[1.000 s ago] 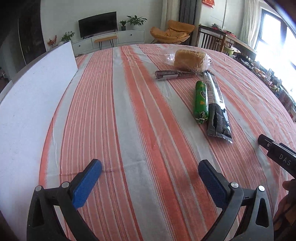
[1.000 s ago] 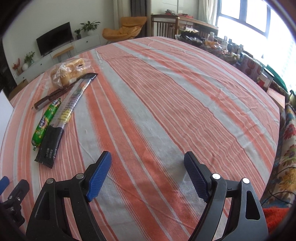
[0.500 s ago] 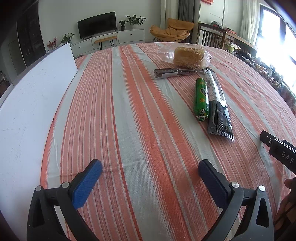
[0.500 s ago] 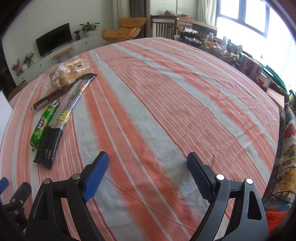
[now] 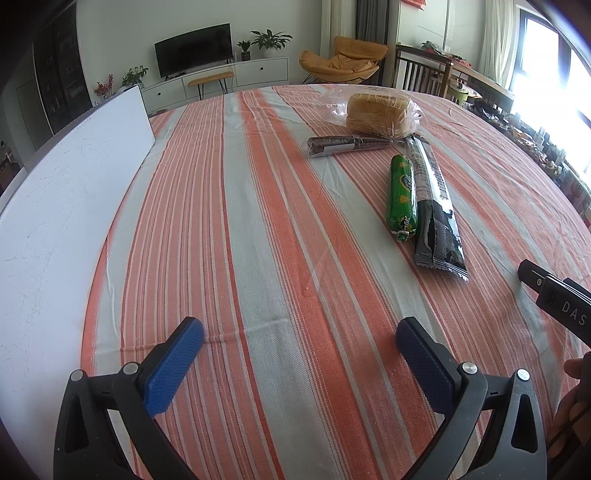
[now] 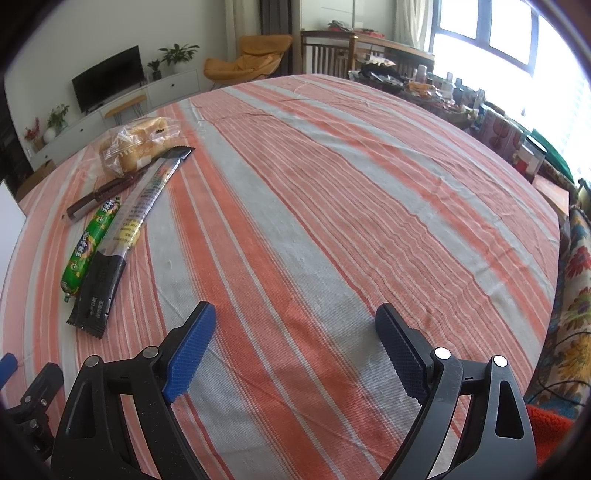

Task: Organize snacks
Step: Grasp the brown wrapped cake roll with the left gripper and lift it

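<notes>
Showing an early stage: bread bag [image 5: 376,112], brown bar [image 5: 343,145], green sausage [image 5: 402,197] and black packet [image 5: 434,206] lie untouched at one o'clock on the tablecloth [image 5: 258,240]; left gripper [image 5: 299,345] spread empty, right gripper [image 6: 291,334] opening, empty.

TV [image 5: 192,48] on white cabinet [image 5: 236,75] | orange chair [image 5: 343,61] | bright window [image 6: 487,33]

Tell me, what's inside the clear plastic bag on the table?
Inside the clear plastic bag you can see bread, golden on top. The crinkly plastic and glare hide whether it is one loaf or several buns. The bag's near edge seems to rest on a long black snack packet, covering its tip.
</notes>
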A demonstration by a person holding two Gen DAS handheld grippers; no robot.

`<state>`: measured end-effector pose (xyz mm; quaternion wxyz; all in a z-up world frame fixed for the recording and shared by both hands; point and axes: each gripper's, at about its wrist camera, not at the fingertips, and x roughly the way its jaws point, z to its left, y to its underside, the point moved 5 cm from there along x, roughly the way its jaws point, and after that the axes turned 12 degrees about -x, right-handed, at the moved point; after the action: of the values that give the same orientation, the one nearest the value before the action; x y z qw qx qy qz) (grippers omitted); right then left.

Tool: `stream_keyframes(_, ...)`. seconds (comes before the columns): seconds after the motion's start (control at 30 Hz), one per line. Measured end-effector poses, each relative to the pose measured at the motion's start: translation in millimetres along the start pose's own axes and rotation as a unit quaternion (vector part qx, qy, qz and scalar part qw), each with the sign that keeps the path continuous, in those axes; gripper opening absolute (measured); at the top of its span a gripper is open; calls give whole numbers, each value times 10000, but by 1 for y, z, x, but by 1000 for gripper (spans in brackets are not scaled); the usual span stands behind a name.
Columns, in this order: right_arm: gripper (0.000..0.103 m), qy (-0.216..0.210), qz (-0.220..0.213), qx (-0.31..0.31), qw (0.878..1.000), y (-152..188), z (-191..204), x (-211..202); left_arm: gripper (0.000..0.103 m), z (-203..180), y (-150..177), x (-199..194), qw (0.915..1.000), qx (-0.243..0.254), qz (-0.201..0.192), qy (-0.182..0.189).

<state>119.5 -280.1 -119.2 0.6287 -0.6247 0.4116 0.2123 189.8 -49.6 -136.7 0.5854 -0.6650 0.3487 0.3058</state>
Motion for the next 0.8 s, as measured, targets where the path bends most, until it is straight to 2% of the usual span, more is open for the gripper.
stream_keyframes(0.23, 94, -29, 30, -31, 10000, -1, 1, 1, 103, 0, 0, 0, 10000, 38, 19, 29)
stream_keyframes(0.33, 94, -33, 26, -33, 10000, -1, 1, 1, 102, 1, -6, -2, 9983, 89, 570, 123)
stream_keyframes(0.37, 94, -41, 21, -35, 10000, -1, 1, 1, 99, 1, -14, -8, 9979, 6, 598, 262)
stream_keyframes(0.43, 94, -46, 19, -37, 10000, -2, 2, 2, 99, 0, -41, -27, 9983, -145, 327, 453)
stream_keyframes(0.53, 94, -45, 19, -36, 10000, -1, 2, 2, 99, -7, -94, -41, 9984, -153, -134, 532)
stream_keyframes(0.63, 94, -46, 18, -36, 10000, -2, 2, 2, 96, -19, -137, -9, 9987, 38, 80, 506)
stream_keyframes(0.67, 94, -46, 18, -36, 10000, -2, 2, 2, 90, -23, -147, 7, 9987, 176, 197, 441)
stream_keyframes(0.7, 94, -45, 18, -36, 10000, -2, 2, 2, 82, -29, -152, 22, 9981, 361, 308, 400)
stream_keyframes(0.8, 94, -45, 18, -37, 10000, -2, 2, 2, 74, -53, -155, 58, 9919, 1077, 552, 399)
